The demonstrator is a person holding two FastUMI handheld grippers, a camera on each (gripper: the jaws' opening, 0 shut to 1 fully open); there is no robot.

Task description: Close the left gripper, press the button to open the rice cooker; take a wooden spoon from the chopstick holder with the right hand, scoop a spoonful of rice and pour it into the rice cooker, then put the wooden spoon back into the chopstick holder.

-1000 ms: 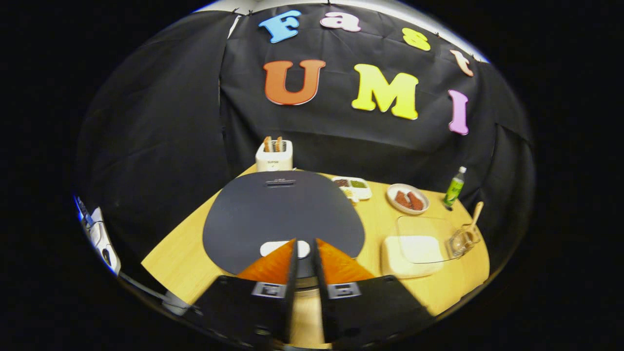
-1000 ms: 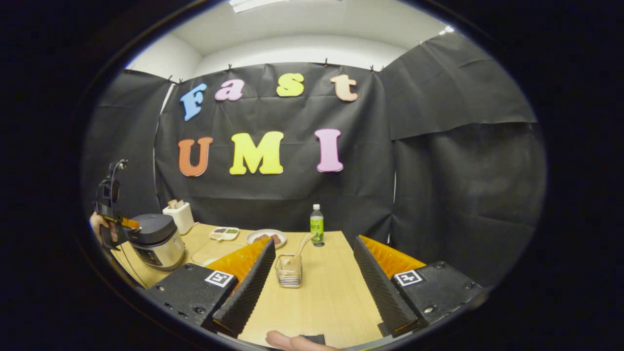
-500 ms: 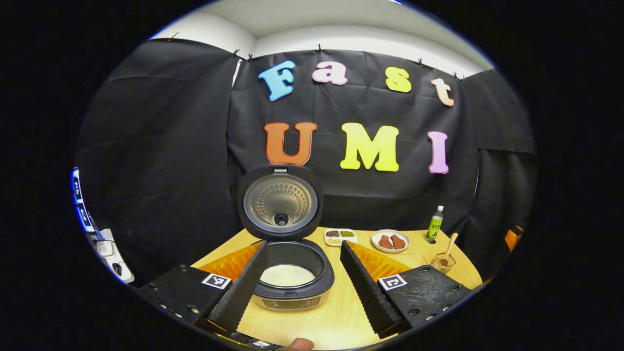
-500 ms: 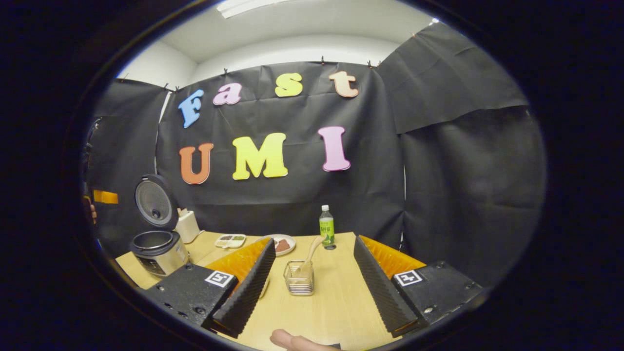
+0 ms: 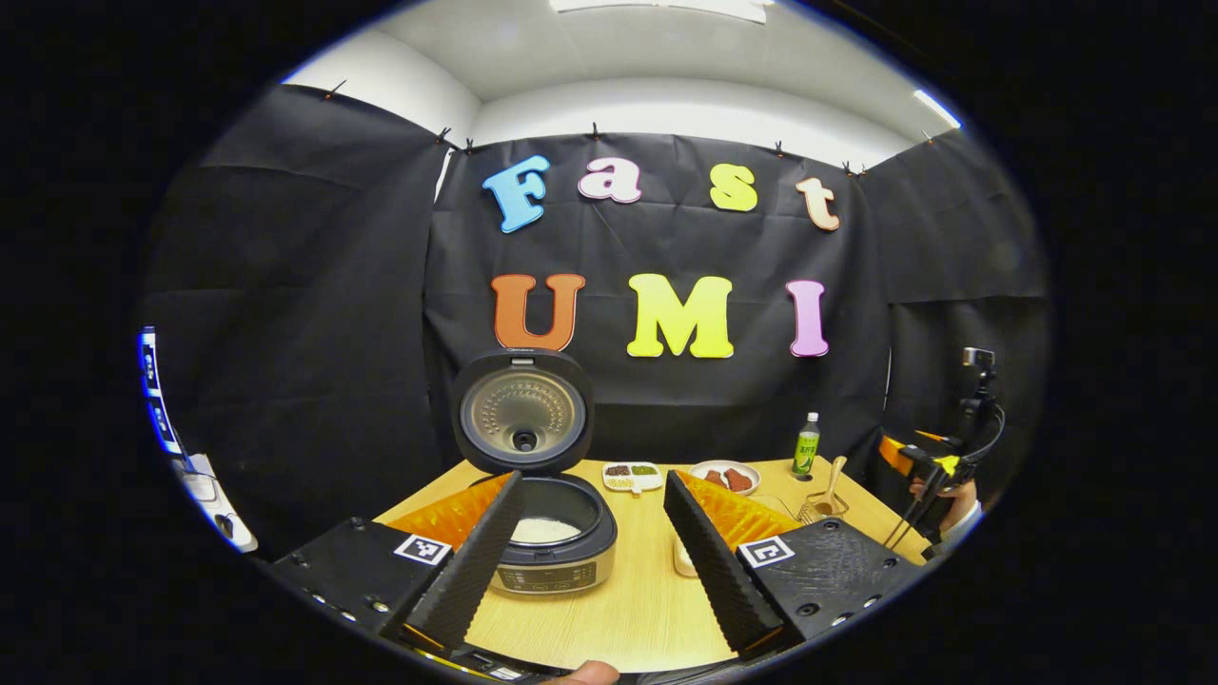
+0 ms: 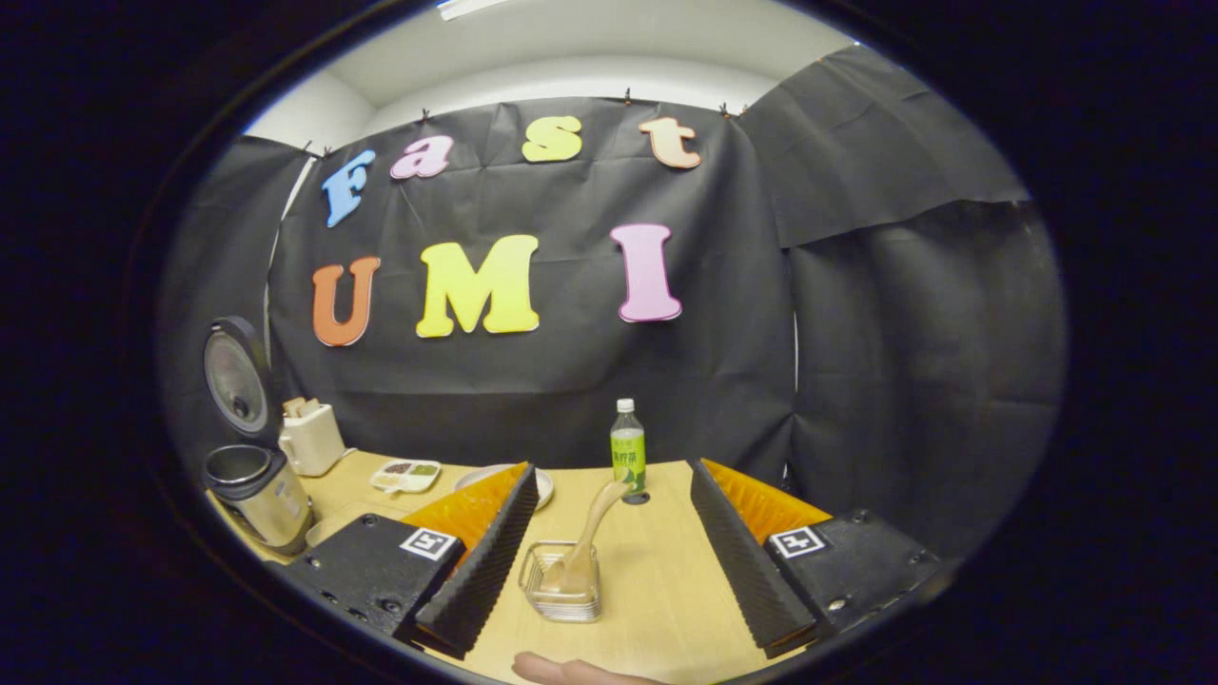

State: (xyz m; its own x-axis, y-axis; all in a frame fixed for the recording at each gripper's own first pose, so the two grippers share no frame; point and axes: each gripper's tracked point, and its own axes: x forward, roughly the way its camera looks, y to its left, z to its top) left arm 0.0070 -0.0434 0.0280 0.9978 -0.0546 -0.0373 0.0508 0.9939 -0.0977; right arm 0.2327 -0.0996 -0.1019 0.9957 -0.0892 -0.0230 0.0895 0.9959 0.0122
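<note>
Fingers of our left gripper stand spread wide and hold nothing, their ridged inner faces framing the rice cooker from a little way back; our right gripper is just as wide apart and empty, the chopstick holder sitting low between its fingers without touching either. We hold both grippers level above the pale wood-grain table, a fingertip showing at the bottom edge of the right gripper view. In the left gripper view the right gripper appears far off at the right with the hand gripping it. The rice cooker is round and dark, its lid standing upright with a dimpled metal inner plate, white rice lying in the pot. The chopstick holder is a clear, squarish basket; the wooden spoon leans in it, its handle tilted up to the right. Behind it stands a green bottle, with a plate beside.
</note>
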